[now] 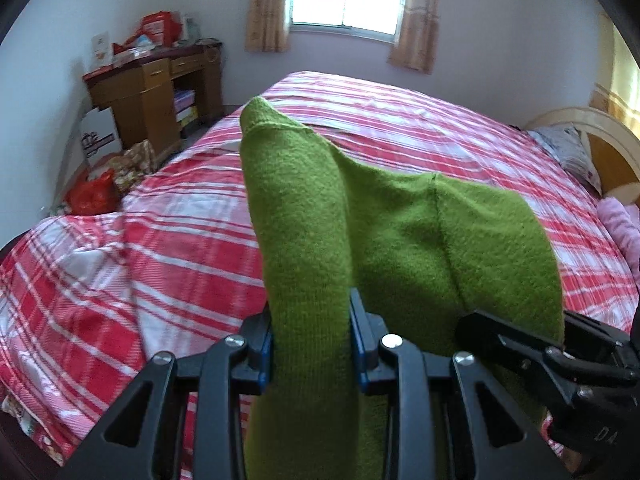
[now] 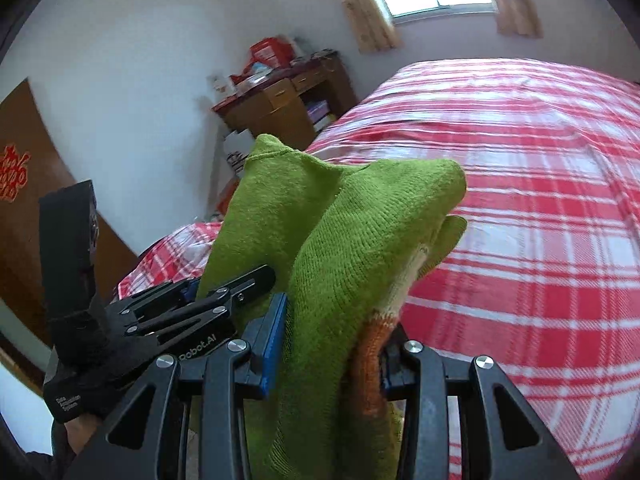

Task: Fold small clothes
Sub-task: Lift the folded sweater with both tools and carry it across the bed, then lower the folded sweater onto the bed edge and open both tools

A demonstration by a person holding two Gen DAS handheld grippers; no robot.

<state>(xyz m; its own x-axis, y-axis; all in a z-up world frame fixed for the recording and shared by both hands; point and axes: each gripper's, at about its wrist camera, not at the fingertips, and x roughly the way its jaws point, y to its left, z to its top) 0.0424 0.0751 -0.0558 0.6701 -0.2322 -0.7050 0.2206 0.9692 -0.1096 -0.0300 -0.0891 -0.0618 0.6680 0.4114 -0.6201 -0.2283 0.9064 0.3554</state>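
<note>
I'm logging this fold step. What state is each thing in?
green knit garment: lifted off the bed, bunched, gripped at two places
left gripper: shut on the garment
right gripper: shut on the garment
plaid bedspread: spread, wrinkled
window curtains: drawn apart

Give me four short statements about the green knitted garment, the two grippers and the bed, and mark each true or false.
1. Both the left gripper and the right gripper clamp the green knitted garment. True.
2. The garment lies flat on the red-and-white checked bedspread. False: it is held up above it.
3. The garment is green all over. False: the right wrist view shows an orange and cream patch.
4. A brown wooden desk stands beside the bed. True.
</note>
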